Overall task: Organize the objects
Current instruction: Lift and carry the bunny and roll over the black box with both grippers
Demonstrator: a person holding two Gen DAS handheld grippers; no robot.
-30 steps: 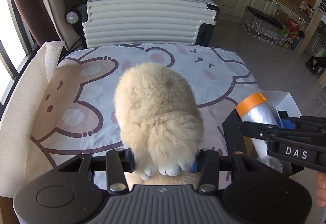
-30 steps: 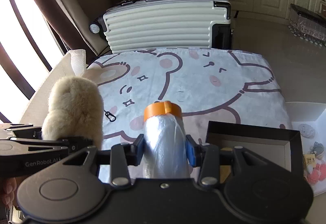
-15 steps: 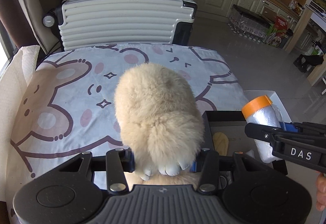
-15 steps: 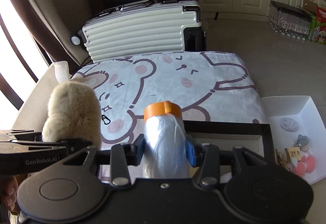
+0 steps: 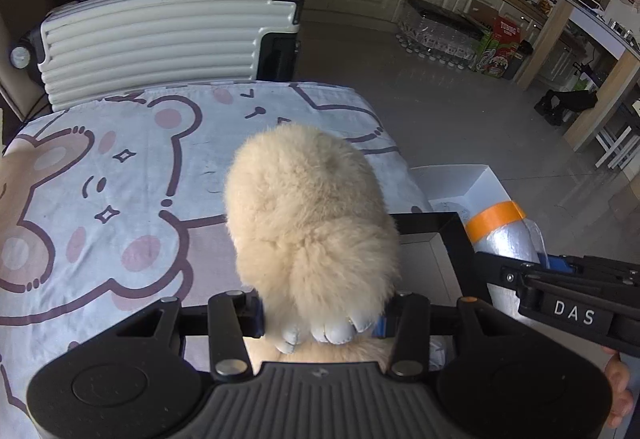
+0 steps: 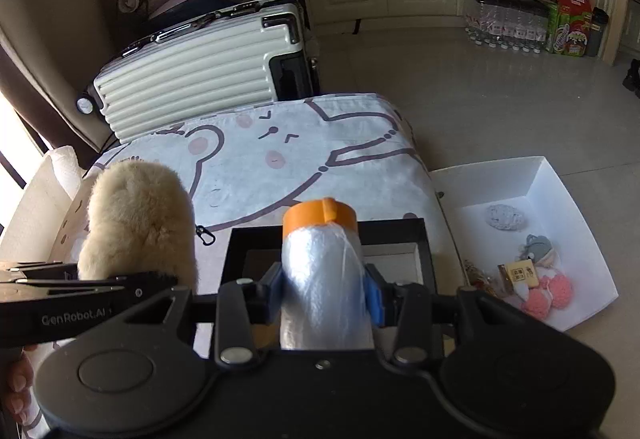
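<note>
My left gripper (image 5: 320,319) is shut on a fluffy cream plush toy (image 5: 312,215), held upright above the bear-print table cover; the toy also shows in the right wrist view (image 6: 136,223). My right gripper (image 6: 324,299) is shut on a clear plastic-wrapped roll with an orange cap (image 6: 320,263), held over a black open box (image 6: 400,231). The roll also shows in the left wrist view (image 5: 500,231), to the right of the black box (image 5: 432,251).
A white tray (image 6: 540,183) on the floor at right holds small plush trinkets (image 6: 544,287). A white ribbed suitcase (image 6: 200,75) stands behind the table. A small black clip (image 6: 205,235) lies on the cover (image 6: 300,167). Kitchen cabinets and bottle packs stand far back.
Both grippers have moved right with their loads. The black box and the white tray have come further into view; the suitcase has shifted left.
</note>
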